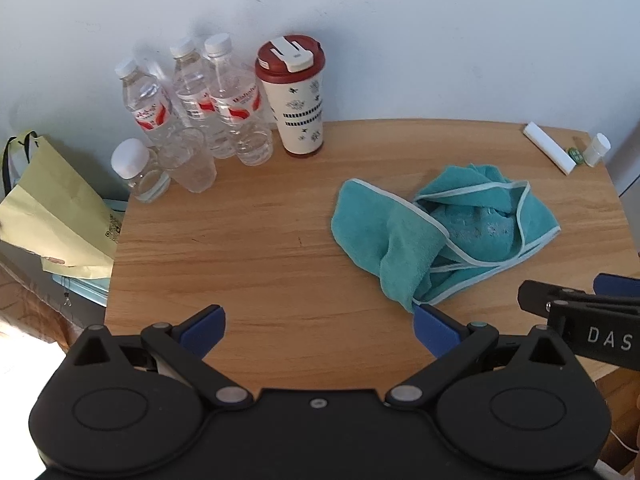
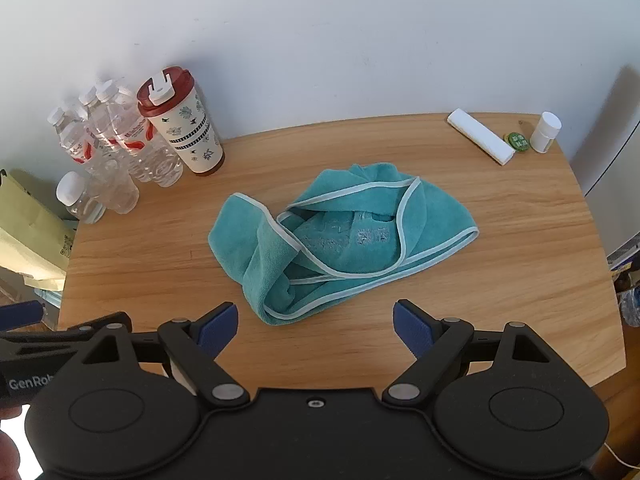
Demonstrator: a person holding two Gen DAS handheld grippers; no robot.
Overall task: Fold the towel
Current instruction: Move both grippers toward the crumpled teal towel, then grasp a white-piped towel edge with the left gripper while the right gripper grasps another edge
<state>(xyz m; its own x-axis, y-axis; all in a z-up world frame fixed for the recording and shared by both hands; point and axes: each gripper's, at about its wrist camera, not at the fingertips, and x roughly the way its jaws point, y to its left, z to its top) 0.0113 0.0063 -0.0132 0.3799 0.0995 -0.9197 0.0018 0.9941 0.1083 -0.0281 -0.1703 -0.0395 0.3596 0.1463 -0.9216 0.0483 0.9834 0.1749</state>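
A teal towel (image 1: 404, 236) (image 2: 340, 240) with pale blue edging lies crumpled in a loose heap on the wooden table (image 1: 240, 248) (image 2: 520, 240). In the left wrist view it sits right of centre, and my left gripper (image 1: 318, 324) stands open just short of its near corner, holding nothing. My right gripper (image 2: 316, 324) is open too, hovering in front of the towel's near edge with its blue pads (image 2: 218, 326) spread wide. Part of the right gripper's body (image 1: 580, 312) shows at the right edge of the left wrist view.
Several water bottles (image 1: 188, 116) (image 2: 108, 140) and a red-lidded tumbler (image 1: 298, 100) (image 2: 182, 124) stand at the table's back left. A white bar (image 2: 480, 136), a green disc (image 2: 518, 141) and a small white vial (image 2: 545, 132) lie at the back right. A yellow paper bag (image 1: 52, 216) sits off the left edge.
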